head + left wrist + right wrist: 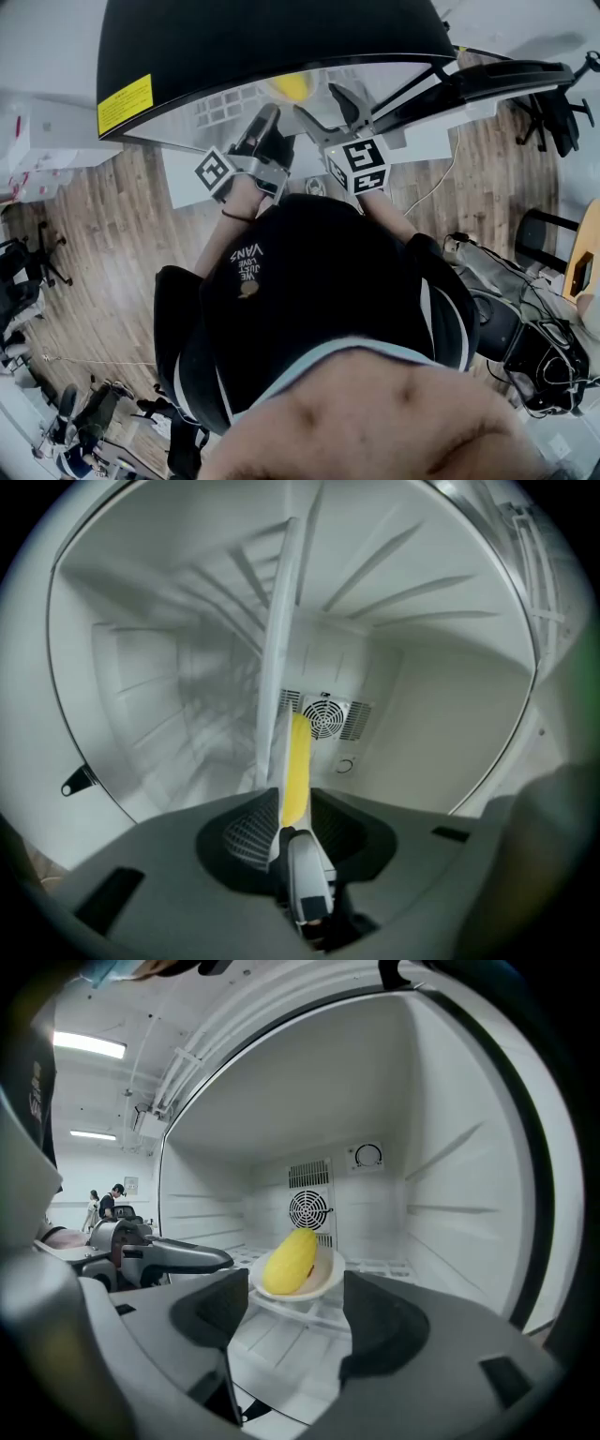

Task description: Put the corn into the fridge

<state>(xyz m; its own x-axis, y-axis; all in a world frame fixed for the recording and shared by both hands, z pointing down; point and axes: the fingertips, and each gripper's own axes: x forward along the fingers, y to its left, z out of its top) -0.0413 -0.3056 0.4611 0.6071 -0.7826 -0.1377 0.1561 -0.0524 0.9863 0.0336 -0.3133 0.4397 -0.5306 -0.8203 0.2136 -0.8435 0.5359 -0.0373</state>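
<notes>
White plate (329,1275); wooden floor (103,253); black office chair (562,117).

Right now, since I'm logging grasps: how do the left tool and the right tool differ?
The left tool's jaws are drawn close on the plate's rim, while the right tool's stand wide apart with nothing between them. The left tool is rolled on its side, so its view shows the plate edge-on; the right tool is level. Both point into the fridge at the corn.
</notes>
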